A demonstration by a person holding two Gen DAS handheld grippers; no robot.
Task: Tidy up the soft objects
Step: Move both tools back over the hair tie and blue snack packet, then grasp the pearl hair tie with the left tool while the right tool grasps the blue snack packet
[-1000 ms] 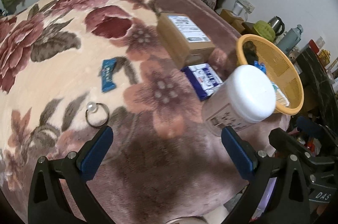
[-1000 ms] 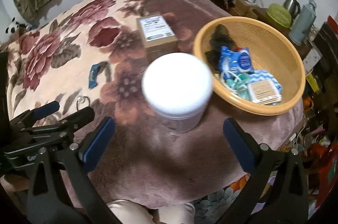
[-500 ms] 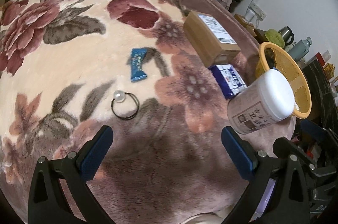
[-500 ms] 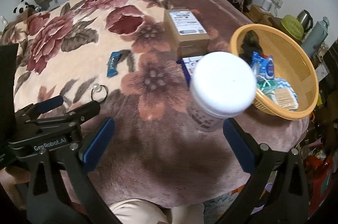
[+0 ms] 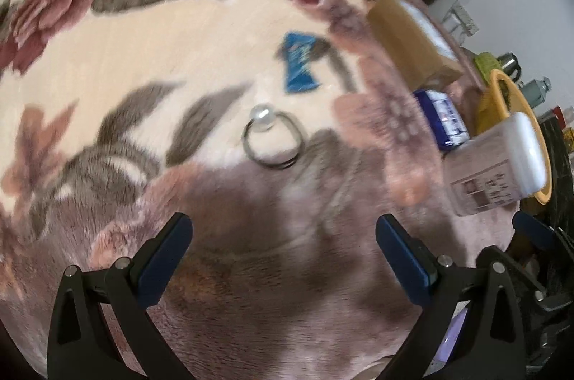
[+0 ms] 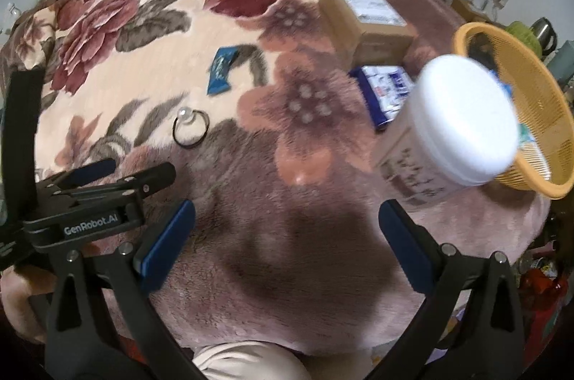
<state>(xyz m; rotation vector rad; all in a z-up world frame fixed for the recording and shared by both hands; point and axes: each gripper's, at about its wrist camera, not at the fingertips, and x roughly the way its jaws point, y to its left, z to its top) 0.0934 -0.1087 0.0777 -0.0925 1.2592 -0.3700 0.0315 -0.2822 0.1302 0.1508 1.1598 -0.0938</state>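
Both grippers hang above a floral blanket (image 6: 150,64) with jaws spread wide and nothing between them. The left gripper (image 5: 283,258) points toward a hair tie (image 5: 272,143) with a pearl bead, lying flat on the blanket ahead of it; a blue packet (image 5: 299,66) lies just beyond. The right gripper (image 6: 287,240) sits beside the left one, which shows at its left edge. To the right stands a white-lidded jar (image 6: 462,125), with a dark blue pack (image 6: 385,93) and a cardboard box (image 6: 366,17) behind it. An orange basket (image 6: 552,136) at the blanket's right edge holds several items, blurred and partly hidden by the jar.
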